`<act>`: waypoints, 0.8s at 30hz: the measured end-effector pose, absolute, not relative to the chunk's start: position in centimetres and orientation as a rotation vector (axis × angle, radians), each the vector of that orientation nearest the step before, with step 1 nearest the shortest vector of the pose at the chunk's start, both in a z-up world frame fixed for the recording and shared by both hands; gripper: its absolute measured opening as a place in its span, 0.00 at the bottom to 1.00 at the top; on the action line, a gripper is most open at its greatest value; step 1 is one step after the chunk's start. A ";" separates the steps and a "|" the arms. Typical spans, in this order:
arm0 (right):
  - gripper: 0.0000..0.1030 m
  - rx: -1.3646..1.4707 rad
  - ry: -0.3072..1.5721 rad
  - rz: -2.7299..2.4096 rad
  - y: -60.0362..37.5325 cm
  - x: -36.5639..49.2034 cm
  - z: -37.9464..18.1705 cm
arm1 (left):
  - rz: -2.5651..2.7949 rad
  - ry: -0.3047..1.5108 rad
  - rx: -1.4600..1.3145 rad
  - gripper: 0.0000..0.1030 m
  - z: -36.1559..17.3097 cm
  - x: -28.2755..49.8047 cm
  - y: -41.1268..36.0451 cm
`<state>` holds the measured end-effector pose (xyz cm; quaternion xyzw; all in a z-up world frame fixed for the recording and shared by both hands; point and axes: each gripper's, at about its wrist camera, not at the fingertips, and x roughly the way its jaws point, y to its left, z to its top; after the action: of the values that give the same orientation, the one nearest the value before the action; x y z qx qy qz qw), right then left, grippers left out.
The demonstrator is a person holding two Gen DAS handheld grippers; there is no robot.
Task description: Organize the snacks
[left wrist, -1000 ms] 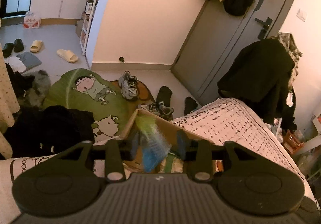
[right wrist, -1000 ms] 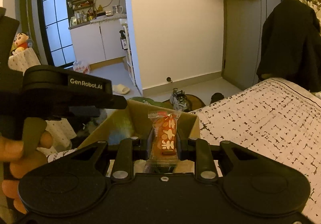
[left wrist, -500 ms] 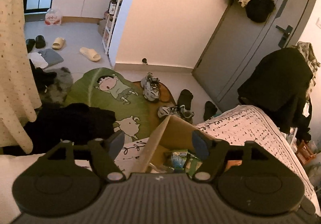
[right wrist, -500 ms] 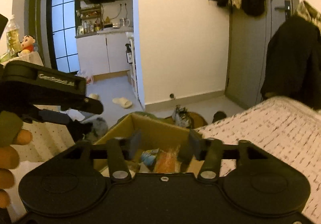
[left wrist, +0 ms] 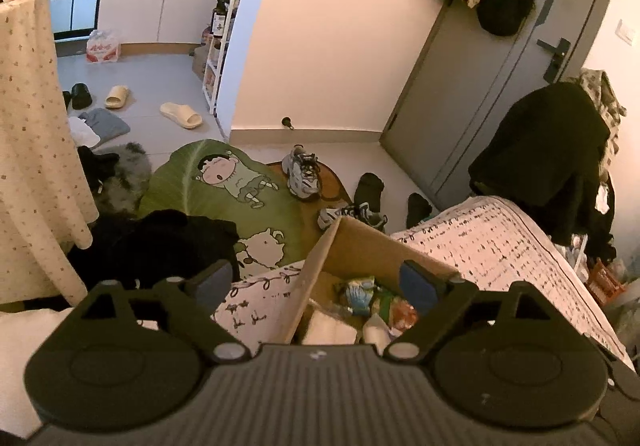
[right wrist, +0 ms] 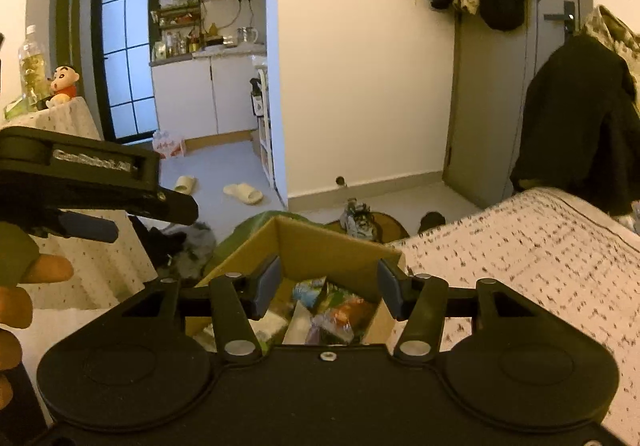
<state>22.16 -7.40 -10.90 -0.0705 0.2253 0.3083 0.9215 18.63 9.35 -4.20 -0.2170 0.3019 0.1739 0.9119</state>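
Note:
An open cardboard box [left wrist: 360,246] [right wrist: 320,246] stands at the edge of a patterned bed, with several snack packets [left wrist: 364,294] [right wrist: 332,310] lying inside. My left gripper [left wrist: 316,282] hovers above the box's left wall, its jaws opening wide with nothing between them. My right gripper [right wrist: 328,282] hangs over the box, open and empty, the packets below it. In the right wrist view the left gripper's body [right wrist: 88,182] shows at the left, held by a hand [right wrist: 24,286].
The white patterned bed cover [left wrist: 500,254] [right wrist: 520,246] spreads to the right of the box. On the floor beyond lie a green cartoon rug [left wrist: 224,190], sneakers [left wrist: 302,170], socks and dark clothes [left wrist: 152,242]. A cloth-draped stand [left wrist: 36,134] rises at the left.
Both grippers let go of their snack packets, which now lie in the box. Both have opened and pulled up and back from the box, the left one widening further.

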 end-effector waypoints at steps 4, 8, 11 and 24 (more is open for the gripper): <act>0.52 -0.152 0.518 0.608 -8.4 21.5 -10.7 | 0.345 0.615 -0.442 0.93 -3.7 17.2 8.8; 0.57 -0.130 0.551 0.563 -9.4 21.2 -10.6 | 0.320 0.622 -0.430 0.95 -3.2 16.2 8.0; 0.58 -0.105 0.561 0.539 -9.9 20.7 -10.5 | 0.311 0.636 -0.407 0.95 -2.9 15.7 7.2; 0.92 -0.064 0.500 0.467 -13.7 16.8 -9.0 | 0.254 0.640 -0.347 0.95 -1.4 11.2 6.6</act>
<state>16.79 -13.65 -9.00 -0.0316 0.2451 0.2290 0.9415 11.21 6.63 -1.43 -0.1692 0.3123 0.1238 0.9266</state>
